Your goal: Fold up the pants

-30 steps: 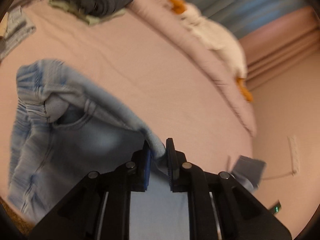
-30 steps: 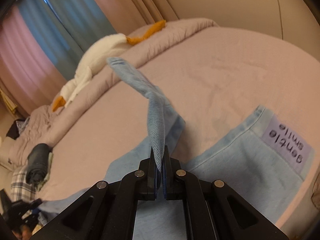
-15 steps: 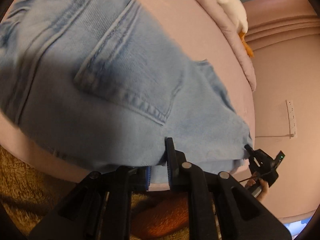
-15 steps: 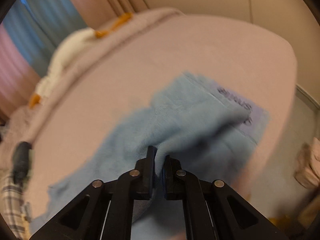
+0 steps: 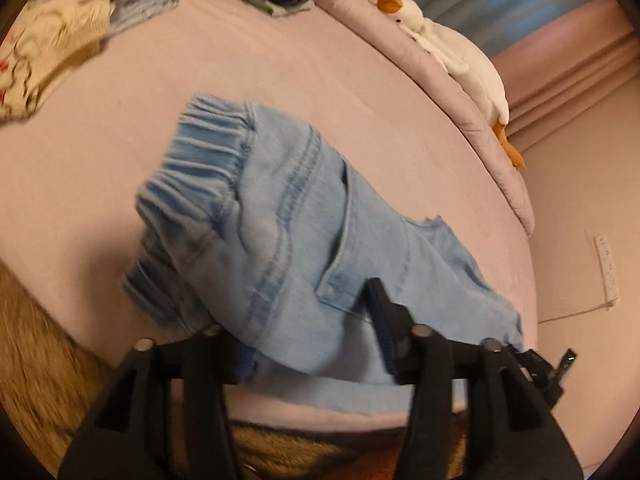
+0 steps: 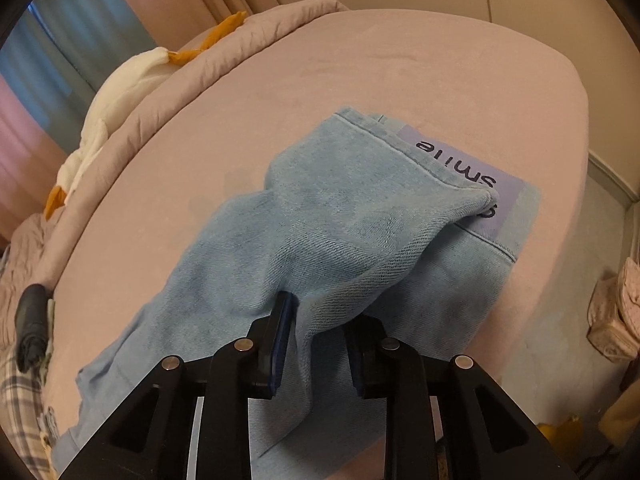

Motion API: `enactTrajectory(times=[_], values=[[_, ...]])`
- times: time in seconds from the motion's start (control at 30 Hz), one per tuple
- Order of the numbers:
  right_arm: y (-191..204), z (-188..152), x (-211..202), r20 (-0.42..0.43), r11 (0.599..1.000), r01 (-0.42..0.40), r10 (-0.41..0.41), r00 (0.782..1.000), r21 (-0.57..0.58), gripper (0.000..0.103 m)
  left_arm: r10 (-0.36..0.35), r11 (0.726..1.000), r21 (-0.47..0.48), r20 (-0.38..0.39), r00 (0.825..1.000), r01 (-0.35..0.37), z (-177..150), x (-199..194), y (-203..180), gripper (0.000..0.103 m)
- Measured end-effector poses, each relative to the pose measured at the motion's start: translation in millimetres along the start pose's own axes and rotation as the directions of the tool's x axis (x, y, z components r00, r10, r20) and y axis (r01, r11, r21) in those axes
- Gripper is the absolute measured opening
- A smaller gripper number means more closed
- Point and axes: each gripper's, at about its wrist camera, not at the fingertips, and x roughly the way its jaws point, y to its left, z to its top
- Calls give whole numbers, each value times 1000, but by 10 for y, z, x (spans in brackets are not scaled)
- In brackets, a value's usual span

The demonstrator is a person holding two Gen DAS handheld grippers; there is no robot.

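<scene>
Denim pants [image 6: 344,232] apparently lie folded on bed [image 6: 400,64].

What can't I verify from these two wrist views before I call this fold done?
- Left wrist view: the pants' near hem is hidden behind the left gripper, whose jaws are opening; the waistband is motion-blurred.
- Right wrist view: the purple label is partly covered by the folded-over leg, so only "smile" reads; cloth hides the gap of the right gripper, its jaws opening.
- Neither view shows the whole pants.
</scene>
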Motion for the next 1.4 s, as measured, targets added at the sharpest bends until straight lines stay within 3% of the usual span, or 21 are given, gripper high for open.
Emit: enactTrajectory(times=[0.03, 0.1, 0.17, 0.23, 1.4], values=[[-2, -2, -8, 0, 1000, 1, -1, 1000, 2, 26, 27, 1000, 7, 1, 1000, -27, 5, 51, 13, 60], [-2, -1, -7, 0, 1000, 3, -3, 1000, 3, 26, 37, 999, 2, -15, 999, -37, -37, 117, 95, 53], [-16, -6, -9, 3, 1000, 7, -7, 1000, -1, 26, 53, 998, 15, 18, 998, -53, -91, 111, 113, 45], [-27, -18, -10, 2, 1000, 8, -8, 1000, -1, 26, 64, 998, 27, 17, 998, -64, -93, 100, 145, 43], [22, -48, 31, 4, 998, 50, -50, 999, -27, 27, 79, 995, 67, 12, 997, -80, -143, 69, 215, 44]])
